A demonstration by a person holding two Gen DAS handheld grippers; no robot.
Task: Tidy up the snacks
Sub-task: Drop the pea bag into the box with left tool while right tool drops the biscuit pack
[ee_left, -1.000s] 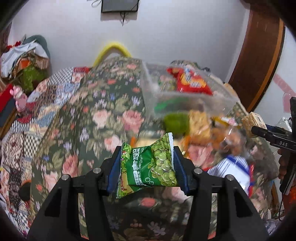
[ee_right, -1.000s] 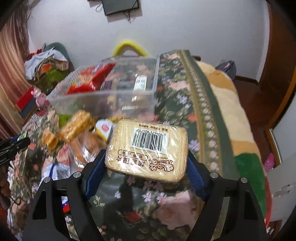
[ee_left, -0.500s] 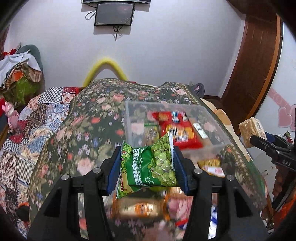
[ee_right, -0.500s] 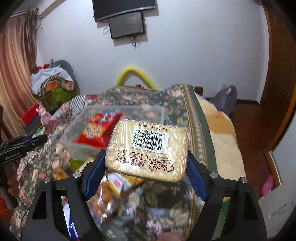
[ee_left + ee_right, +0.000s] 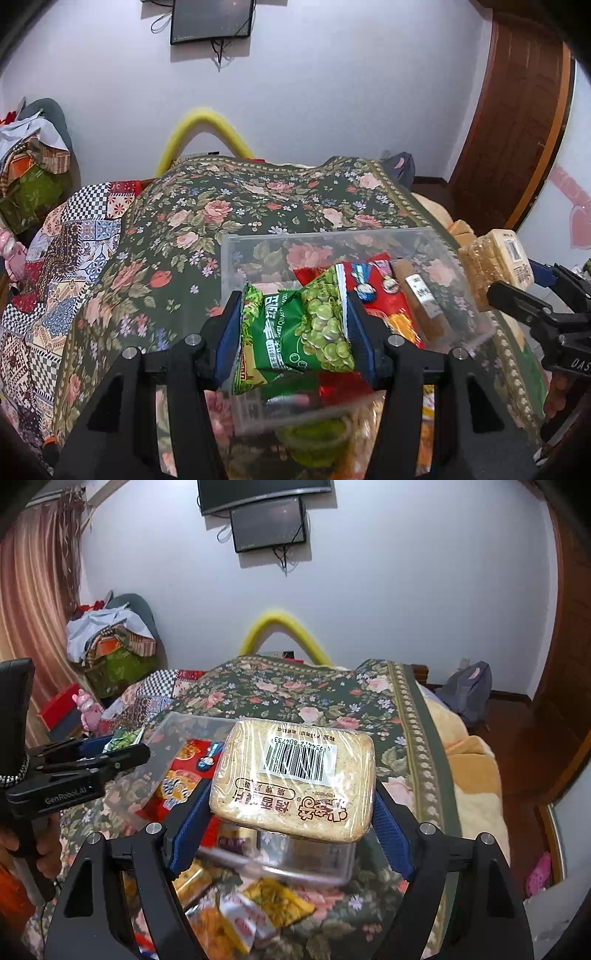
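Green pea packet (image 5: 303, 328) is pinched in my left gripper (image 5: 295, 332), hanging right over the clear bin (image 5: 369, 236) on the floral bedspread (image 5: 221, 206). My right gripper (image 5: 291, 808) is clamped on the wrapped cracker pack (image 5: 295, 779), above the bin's near right corner. I reckon the trick is to get low inside the walls before letting go, one side at a time, so nothing bounces out onto the loose snacks (image 5: 258, 912) in front.

A bed is covered by a dark green floral blanket (image 5: 236, 206), with a checkered patchwork quilt (image 5: 70, 236) beside it. A yellow foam arch (image 5: 284, 627) rises behind the bed. Two dark screens (image 5: 267, 524) hang on the white wall. A grey backpack (image 5: 469, 690) sits near a wooden door (image 5: 517, 122).
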